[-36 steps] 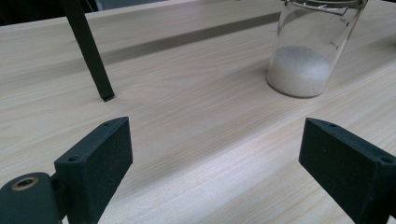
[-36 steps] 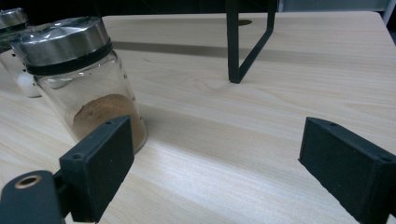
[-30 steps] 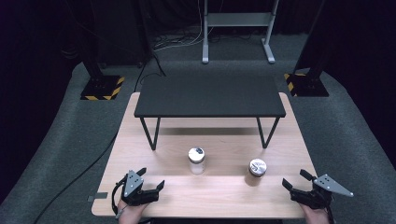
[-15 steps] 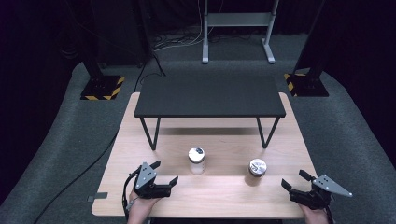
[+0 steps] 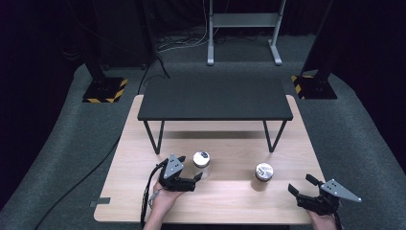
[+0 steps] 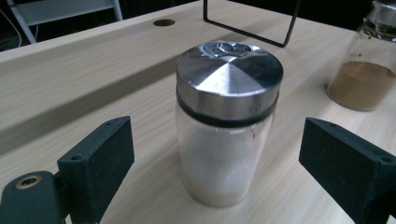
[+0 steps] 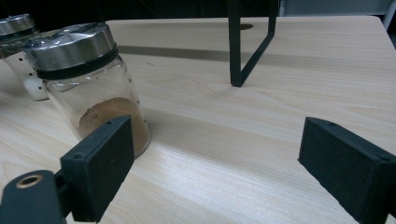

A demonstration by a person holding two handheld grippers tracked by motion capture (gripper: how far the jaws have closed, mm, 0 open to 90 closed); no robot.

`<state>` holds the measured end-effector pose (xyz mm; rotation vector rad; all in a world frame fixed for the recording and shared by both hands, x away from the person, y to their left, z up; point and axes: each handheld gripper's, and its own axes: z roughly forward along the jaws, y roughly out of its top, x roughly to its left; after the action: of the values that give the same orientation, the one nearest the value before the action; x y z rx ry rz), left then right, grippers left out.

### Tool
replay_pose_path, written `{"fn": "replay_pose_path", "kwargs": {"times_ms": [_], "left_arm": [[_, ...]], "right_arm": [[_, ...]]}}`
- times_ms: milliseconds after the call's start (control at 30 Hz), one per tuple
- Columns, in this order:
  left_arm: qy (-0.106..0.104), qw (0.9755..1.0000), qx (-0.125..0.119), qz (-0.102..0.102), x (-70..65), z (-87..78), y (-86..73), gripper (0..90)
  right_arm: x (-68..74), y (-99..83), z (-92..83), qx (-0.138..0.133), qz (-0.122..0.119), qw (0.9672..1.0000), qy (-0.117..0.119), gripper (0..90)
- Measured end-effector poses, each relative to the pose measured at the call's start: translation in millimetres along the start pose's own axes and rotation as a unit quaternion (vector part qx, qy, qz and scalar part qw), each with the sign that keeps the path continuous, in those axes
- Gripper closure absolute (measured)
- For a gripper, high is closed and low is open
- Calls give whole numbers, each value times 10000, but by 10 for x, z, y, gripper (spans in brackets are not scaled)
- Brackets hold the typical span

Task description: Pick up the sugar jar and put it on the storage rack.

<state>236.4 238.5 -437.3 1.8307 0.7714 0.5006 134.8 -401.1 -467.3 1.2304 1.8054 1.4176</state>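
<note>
Looking along my left gripper (image 6: 212, 163), I see its jaws spread wide on either side of the white-powder jar (image 6: 227, 126), not touching it. The jar stands upright on the wooden bench (image 5: 230, 201), left of the brown-powder jar (image 5: 264, 172). My right gripper (image 5: 302, 186) rests released, near the bench's corner.

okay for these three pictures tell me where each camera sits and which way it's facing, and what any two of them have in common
High view: above the person's side, looking forward and down on the wooden table; forearms and both hand-held grippers enter from the bottom.
Left gripper view: rides the left hand-held gripper, looking between its open jaws at the white-powder jar.
Right gripper view: rides the right hand-held gripper, looking across the table past the brown-powder jar.
Shared: both jars show in every view.
</note>
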Motion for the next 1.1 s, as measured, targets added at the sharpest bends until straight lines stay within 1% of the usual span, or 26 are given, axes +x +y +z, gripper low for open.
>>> {"fn": "replay_pose_path", "kwargs": {"times_ms": [67, 167, 233, 300, 400, 467, 533, 600, 633, 733, 767, 800, 833, 933, 1033, 1100], "left_arm": [[4, 10000, -1, -12, -10, 63, -1, 102], [19, 10000, 59, -44, -23, 161, 2, 104], [20, 10000, 67, -41, -27, 188, -2, 112], [65, 9999, 104, -23, -45, 256, -8, 119], [83, 9998, 129, -102, -47, 320, -22, 134], [75, 9998, 146, -128, -42, 350, -24, 148], [110, 9997, 147, -139, -54, 375, -27, 160], [165, 9995, 197, -206, -70, 405, -19, 171], [156, 9994, 194, -239, -66, 417, -25, 170], [126, 9996, 146, -214, -67, 433, -41, 206], [85, 9997, 115, -192, -62, 436, -49, 236], [85, 9997, 115, -192, -62, 436, -49, 287], [99, 9998, 92, -139, -80, 446, -50, 303], [89, 9998, 90, -120, -74, 446, -49, 306], [152, 9996, 138, -176, -99, 435, -23, 308], [129, 9996, 166, -167, -100, 419, -9, 309]], "right_arm": [[-3, 0, 0, 3, -1, 10000, 11, 93], [-5, 3, 6, 7, -13, 10000, 27, 93], [-7, 3, 7, 10, -7, 10000, 33, 94], [-8, 3, 8, 6, -9, 10000, 36, 93], [-9, 2, 7, 4, -1, 10000, 34, 93], [-8, 1, 5, 0, -2, 10000, 33, 93], [-8, 1, 4, 0, -8, 10000, 37, 93], [-10, 3, 6, 9, -3, 10000, 44, 93], [-10, 6, 10, 23, -5, 10000, 46, 93], [-7, 12, 20, 42, -31, 10000, 54, 95], [-5, 13, 22, 47, -30, 10000, 56, 94], [-6, 12, 22, 46, -26, 10000, 60, 95], [-6, 11, 21, 42, -20, 10000, 62, 95], [-4, 10, 15, 34, -27, 10000, 54, 96], [-6, 10, 13, 43, -19, 10000, 51, 96], [-8, 12, 24, 65, -7, 10000, 57, 96]]}}
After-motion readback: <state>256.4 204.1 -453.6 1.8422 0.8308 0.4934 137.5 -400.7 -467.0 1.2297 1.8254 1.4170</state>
